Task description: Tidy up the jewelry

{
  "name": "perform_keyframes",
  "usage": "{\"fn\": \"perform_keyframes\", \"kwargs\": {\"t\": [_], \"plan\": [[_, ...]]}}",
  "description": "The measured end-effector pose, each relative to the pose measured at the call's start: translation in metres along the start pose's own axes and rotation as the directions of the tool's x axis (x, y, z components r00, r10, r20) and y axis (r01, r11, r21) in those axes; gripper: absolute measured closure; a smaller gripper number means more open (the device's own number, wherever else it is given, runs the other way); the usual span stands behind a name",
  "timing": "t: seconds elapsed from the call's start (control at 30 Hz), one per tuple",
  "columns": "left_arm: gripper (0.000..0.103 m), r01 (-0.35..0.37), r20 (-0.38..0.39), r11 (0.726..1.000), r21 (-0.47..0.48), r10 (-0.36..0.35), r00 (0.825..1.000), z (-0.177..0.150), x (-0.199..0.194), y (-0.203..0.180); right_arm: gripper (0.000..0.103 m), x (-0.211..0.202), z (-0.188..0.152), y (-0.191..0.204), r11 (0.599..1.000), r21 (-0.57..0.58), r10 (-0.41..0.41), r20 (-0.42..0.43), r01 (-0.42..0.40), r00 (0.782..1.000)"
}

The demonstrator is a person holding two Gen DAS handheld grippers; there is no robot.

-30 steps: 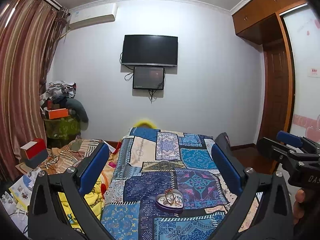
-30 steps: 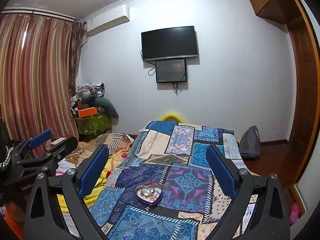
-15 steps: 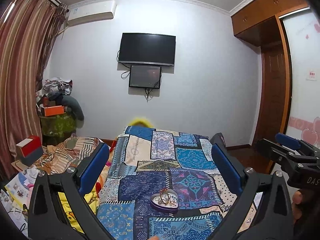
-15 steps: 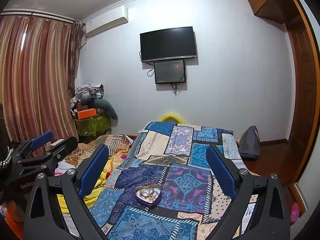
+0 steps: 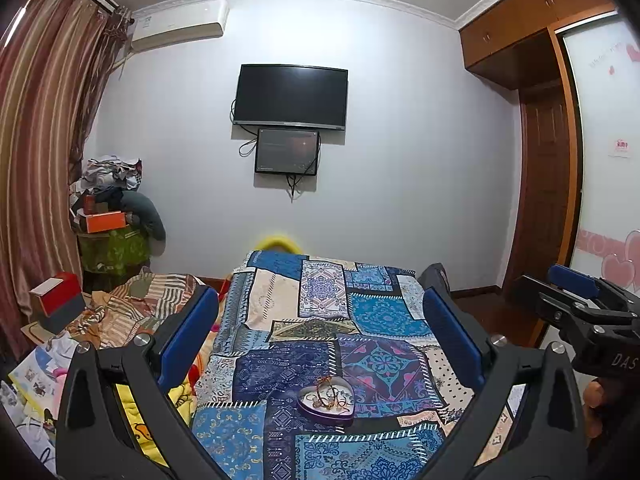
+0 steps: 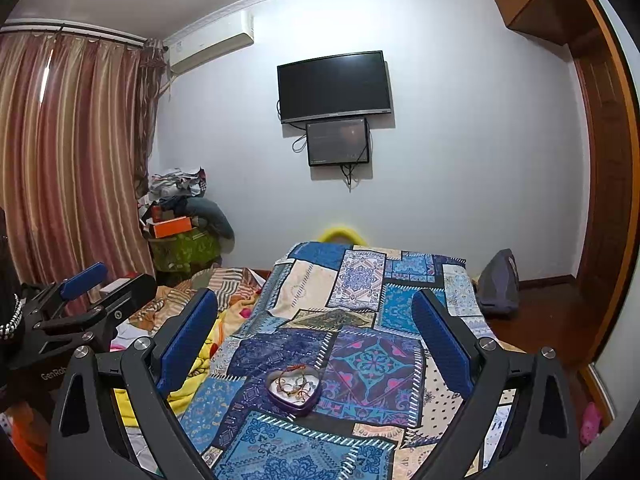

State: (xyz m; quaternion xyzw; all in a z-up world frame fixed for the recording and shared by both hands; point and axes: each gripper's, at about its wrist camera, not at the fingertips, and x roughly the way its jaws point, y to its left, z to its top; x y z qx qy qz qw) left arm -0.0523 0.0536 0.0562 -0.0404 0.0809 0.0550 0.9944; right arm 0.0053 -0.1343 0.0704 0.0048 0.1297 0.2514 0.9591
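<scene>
Jewelry tangled in purple heart-shaped tin on patchwork bedspread

Black gripper frames, blue-padded fingers, silver screws.

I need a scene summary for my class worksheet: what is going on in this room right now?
A person holds two sets of tongs, left and right, both open and empty, above a bed with a patchwork bedspread. A heart-shaped tin of tangled jewelry sits on it ahead of them. Nothing is grasped yet.
</scene>
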Motion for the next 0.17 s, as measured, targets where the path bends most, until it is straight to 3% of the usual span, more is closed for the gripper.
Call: {"fn": "perform_keyframes", "kwargs": {"t": [0.17], "plan": [[0.001,-0.002,-0.002,1.0,-0.001,0.002,1.0,-0.0006,0.0012,0.0011,0.006,0.0026,-0.0025,0.0001,1.0,0.004,0.004,-0.009,-0.003,1.0]]}}
